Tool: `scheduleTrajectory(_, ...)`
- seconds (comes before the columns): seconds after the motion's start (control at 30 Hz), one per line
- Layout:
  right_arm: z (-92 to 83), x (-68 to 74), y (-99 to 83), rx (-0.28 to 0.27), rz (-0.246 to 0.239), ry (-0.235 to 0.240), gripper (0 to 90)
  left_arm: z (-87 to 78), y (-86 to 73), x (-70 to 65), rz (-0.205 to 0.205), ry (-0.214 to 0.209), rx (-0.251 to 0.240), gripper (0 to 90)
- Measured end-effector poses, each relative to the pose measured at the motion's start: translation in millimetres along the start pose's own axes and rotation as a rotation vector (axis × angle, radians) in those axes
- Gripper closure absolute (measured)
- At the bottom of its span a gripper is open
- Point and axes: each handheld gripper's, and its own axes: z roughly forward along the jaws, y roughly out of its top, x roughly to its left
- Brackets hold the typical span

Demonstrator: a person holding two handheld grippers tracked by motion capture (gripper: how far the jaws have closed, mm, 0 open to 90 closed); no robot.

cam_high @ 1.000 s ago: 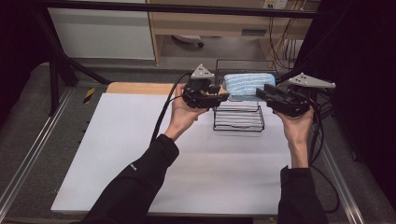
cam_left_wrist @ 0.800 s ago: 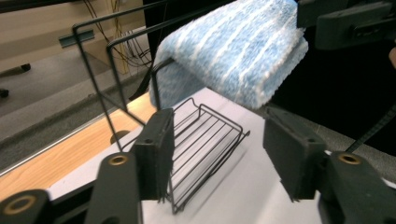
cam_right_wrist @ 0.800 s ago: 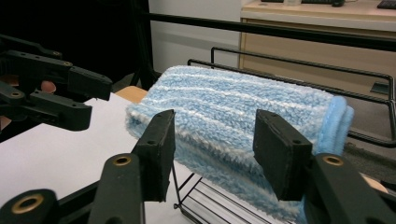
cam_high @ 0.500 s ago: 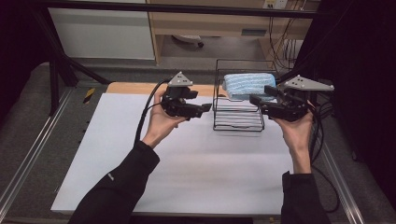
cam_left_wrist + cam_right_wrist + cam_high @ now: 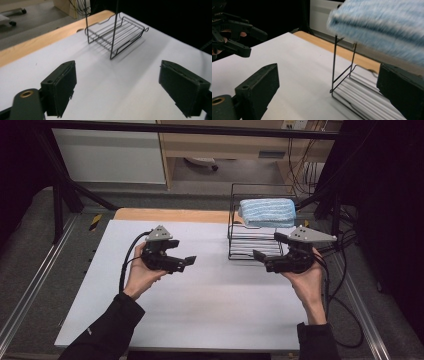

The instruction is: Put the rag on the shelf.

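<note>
Folded blue-striped towel [image 5: 266, 212] lay on the black wire rack's [image 5: 254, 247] top tier; we judged placing done; our left tool [image 5: 186, 262] and right tool [image 5: 260, 257] had just opened, empty, above the white bench [image 5: 200, 310].

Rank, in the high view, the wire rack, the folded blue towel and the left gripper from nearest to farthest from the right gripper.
1. Wire rack: its lower shelf lies just beyond the right gripper, whose fingers stand open and empty.
2. Folded blue towel: on the rack's top shelf, higher and farther back.
3. Left gripper: across the white table, toward the left, open as well.
</note>
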Motion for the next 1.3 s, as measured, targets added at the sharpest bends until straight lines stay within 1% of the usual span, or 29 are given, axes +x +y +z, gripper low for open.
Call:
scheduleTrajectory(0.13,8.1,0.4,-21.3,0.015,0.038,0.038,2.7,-8.9,-28.5,9.9,-0.007,0.023,0.019,12.3)
scheduleTrajectory(0.2,11.9,0.7,-32.2,0.029,0.046,0.050,1.8,-13.1,-43.1,14.8,-0.015,0.040,0.024,12.3)
scheduleTrajectory(0.27,14.9,1.2,-42.9,0.041,0.049,0.059,1.5,-17.1,-57.8,19.9,-0.036,0.040,0.030,12.3)
scheduleTrajectory(0.37,18.5,1.9,-58.5,0.056,0.068,0.084,0.7,-22.8,-78.7,26.2,-0.046,0.060,0.042,12.4)
scheduleTrajectory(0.43,19.9,2.0,-68.7,0.069,0.076,0.092,0.7,-27.0,-91.2,29.9,-0.048,0.077,0.052,12.5)
scheduleTrajectory(0.6,20.5,-0.9,-93.1,0.099,0.091,0.101,0.5,-37.5,-118.6,38.5,-0.088,0.105,0.058,12.9)
scheduleTrajectory(0.67,20.3,-2.9,-103.4,0.111,0.096,0.100,0.4,-41.6,-127.8,41.7,-0.093,0.118,0.061,12.9)
scheduleTrajectory(0.77,18.8,-6.8,-119.1,0.130,0.109,0.099,0.4,-46.5,-139.5,45.6,-0.102,0.135,0.067,13.0)
scheduleTrajectory(0.83,16.5,-10.0,-129.0,0.139,0.121,0.096,0.4,-49.6,-145.7,47.4,-0.096,0.140,0.075,13.0)
scheduleTrajectory(0.9,13.6,-13.7,-137.9,0.149,0.134,0.087,0.4,-52.1,-151.7,48.2,-0.103,0.139,0.072,12.9)
scheduleTrajectory(1.0,8.9,-19.0,-150.8,0.139,0.160,0.080,0.4,-53.7,-160.4,49.0,-0.110,0.142,0.072,13.0)
scheduleTrajectory(1.07,6.3,-21.4,-158.5,0.142,0.175,0.075,0.4,-53.3,-164.9,48.8,-0.103,0.146,0.086,12.9)
scheduleTrajectory(1.1,5.2,-21.9,-161.7,0.145,0.178,0.073,0.4,-53.2,-166.6,48.7,-0.097,0.144,0.095,13.0)
scheduleTrajectory(1.17,4.3,-22.7,-166.9,0.161,0.172,0.067,0.4,-52.7,-169.2,48.4,-0.100,0.138,0.094,12.9)
scheduleTrajectory(1.3,5.6,-23.5,-170.0,0.185,0.163,0.060,0.4,-53.9,-172.0,49.0,-0.114,0.137,0.087,12.9)
